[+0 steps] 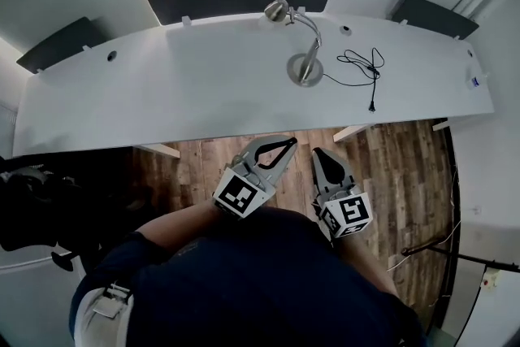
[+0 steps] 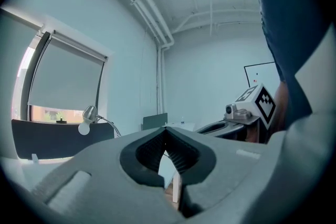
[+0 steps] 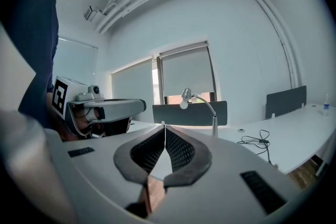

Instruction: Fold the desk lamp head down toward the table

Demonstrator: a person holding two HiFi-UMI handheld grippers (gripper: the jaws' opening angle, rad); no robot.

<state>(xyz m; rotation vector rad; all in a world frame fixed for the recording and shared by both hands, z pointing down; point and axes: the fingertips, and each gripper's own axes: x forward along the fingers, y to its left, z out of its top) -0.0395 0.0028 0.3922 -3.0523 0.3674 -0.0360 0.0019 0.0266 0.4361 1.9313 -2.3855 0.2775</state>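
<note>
Head view shows the lamp (image 1: 305, 67) standing upper centre on the desk (image 1: 162, 93), its head (image 1: 276, 10) arching to the upper left, almost straight up-frame from the right claw (image 1: 318, 153), slightly nearer than the left claw (image 1: 286, 144); both claws are pressed together, empty.

No legible words or numbers; only black-and-white marker squares on the left tongs (image 1: 288, 142) and right tongs (image 1: 318, 152).

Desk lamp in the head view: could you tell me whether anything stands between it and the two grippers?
Nothing visible does. The left gripper and right gripper, both shut, are short of the table's near edge; only bare tabletop lies before the desk lamp. Its cable lies to its right.
</note>
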